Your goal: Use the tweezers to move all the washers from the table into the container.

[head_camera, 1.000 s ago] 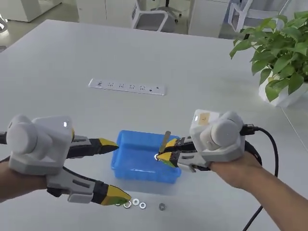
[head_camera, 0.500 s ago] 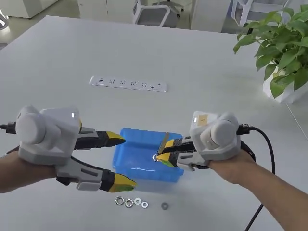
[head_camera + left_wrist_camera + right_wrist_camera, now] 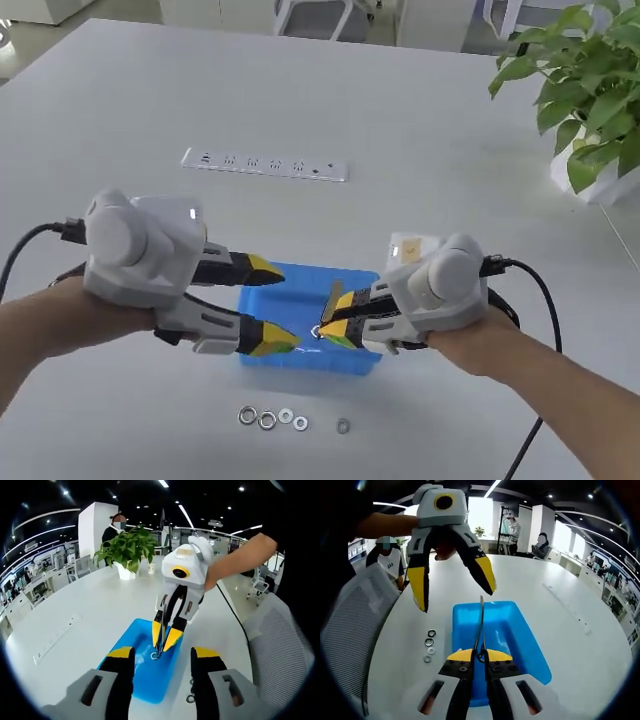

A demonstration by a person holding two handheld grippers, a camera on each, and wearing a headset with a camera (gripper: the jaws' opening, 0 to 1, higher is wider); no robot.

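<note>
My right gripper (image 3: 334,328) is pinched narrow on the tweezers (image 3: 481,625), which run straight out ahead of its jaws. That grip makes sense to me, since the fine tips can take flat rings that the broad jaws could not. In the head view it sits right of centre with the tweezers reaching over the blue container (image 3: 300,360), so I judge this to be the drop-off part of a cycle. I cannot tell whether a washer is in the tips; they are too fine to read.

My left gripper (image 3: 272,305) is spread wide and holds nothing. It hangs at the container's left end, one jaw by the far corner and the other over the near side. I take it as parked to steady the container if needed, but I cannot confirm any contact.

The washers (image 3: 270,419) lie on the table (image 3: 450,150) in a short row just below the container's near wall, at lower centre of the head view, with one more a little apart to the right. In the right gripper view they sit at the left, between the container's long side and the table's edge.

The power strip (image 3: 265,165) above centre and the plant (image 3: 590,90) at upper right are well apart from the work. The tight spot is the centre, where both grippers' tips crowd over the container. To reach the washers I would lift the tweezers over the near wall, minding the left gripper's lower jaw near that path.
</note>
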